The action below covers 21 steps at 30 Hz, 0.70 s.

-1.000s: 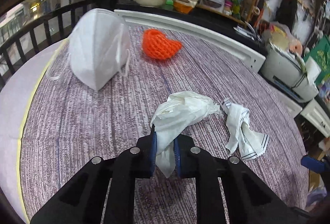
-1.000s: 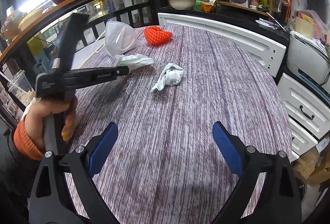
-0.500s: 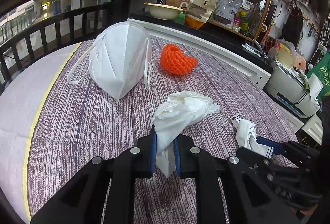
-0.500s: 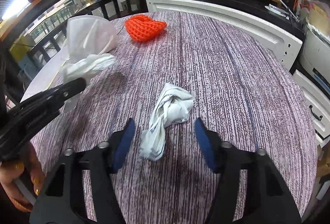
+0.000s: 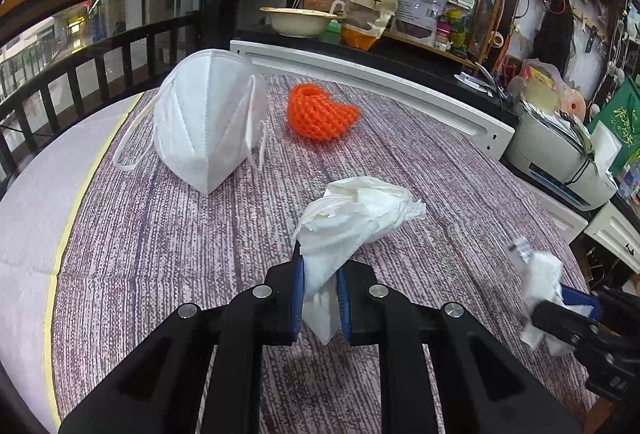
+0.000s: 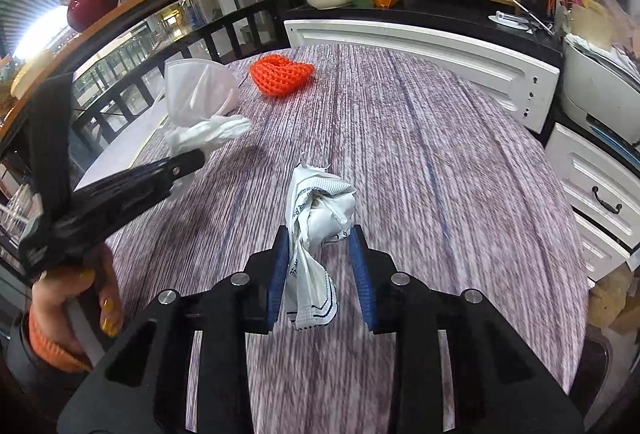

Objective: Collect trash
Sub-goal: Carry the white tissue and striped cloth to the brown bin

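My left gripper (image 5: 319,294) is shut on a crumpled white tissue (image 5: 356,218) and holds it just above the purple striped table (image 5: 168,242). The tissue also shows in the right wrist view (image 6: 208,134). My right gripper (image 6: 320,266) is closed around a crumpled white wrapper with printed edges (image 6: 320,218); the wrapper fills the gap between the blue pads and looks lifted off the table. In the left wrist view the wrapper (image 5: 540,286) shows blurred at the right. A white face mask (image 5: 208,122) and an orange foam net (image 5: 320,114) lie at the far side.
A white cabinet edge (image 6: 420,46) borders the table's far side. A printer (image 5: 560,162) and white drawers (image 6: 600,194) stand to the right. A black railing (image 5: 80,74) runs along the left. A bowl (image 5: 300,20) and food packets sit on the back counter.
My right gripper moved in over the printed wrapper, closed on it and raised it. My left gripper kept its hold on the tissue and shifted slightly.
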Motion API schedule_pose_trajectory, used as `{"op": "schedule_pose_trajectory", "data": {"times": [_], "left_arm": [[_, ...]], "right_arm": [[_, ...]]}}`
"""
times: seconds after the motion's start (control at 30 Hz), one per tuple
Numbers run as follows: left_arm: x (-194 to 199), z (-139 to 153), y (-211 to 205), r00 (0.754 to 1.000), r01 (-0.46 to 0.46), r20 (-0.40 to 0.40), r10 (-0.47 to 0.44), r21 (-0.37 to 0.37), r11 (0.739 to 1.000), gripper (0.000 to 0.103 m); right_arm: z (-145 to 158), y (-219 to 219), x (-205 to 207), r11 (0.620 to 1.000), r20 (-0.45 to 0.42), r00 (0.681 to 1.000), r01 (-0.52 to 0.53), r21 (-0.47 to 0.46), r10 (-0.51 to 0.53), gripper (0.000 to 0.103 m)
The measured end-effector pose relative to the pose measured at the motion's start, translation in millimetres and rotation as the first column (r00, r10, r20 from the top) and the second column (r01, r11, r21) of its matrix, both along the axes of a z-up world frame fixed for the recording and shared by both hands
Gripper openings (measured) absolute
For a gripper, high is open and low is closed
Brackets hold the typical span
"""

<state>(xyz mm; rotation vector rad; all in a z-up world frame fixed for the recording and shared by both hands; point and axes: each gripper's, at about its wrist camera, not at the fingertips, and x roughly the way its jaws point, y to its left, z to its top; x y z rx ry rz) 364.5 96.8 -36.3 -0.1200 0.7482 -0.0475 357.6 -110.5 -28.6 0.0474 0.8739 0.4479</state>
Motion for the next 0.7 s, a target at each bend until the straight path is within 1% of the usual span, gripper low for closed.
{"op": "schedule_pose_trajectory", "data": {"times": [0.1, 0.2, 0.5, 0.7], "left_arm": [[-7.2, 4.3, -9.3, 1.000, 0.015, -0.003, -0.015, 0.019, 1.000, 0.015], [-20.0, 11.7, -18.8, 0.999, 0.035, 0.001, -0.035, 0.034, 0.999, 0.015], [-85.8, 17.5, -60.3, 0.990, 0.138, -0.009, -0.138, -0.004, 0.990, 0.015], [-123.8, 20.3, -82.6, 0.985, 0.171, -0.004, -0.171, -0.036, 0.985, 0.015]], "right_arm": [[5.9, -15.7, -18.4, 1.000, 0.025, 1.000, 0.002, 0.002, -0.002, 0.031], [8.8, -32.3, -32.4, 1.000, 0.031, 0.999, 0.008, 0.030, -0.008, 0.031], [13.1, -72.1, -87.2, 0.995, 0.062, 0.997, 0.048, 0.083, -0.053, 0.031], [12.3, -100.5, -121.3, 0.991, 0.095, 0.990, 0.092, 0.095, -0.100, 0.031]]}}
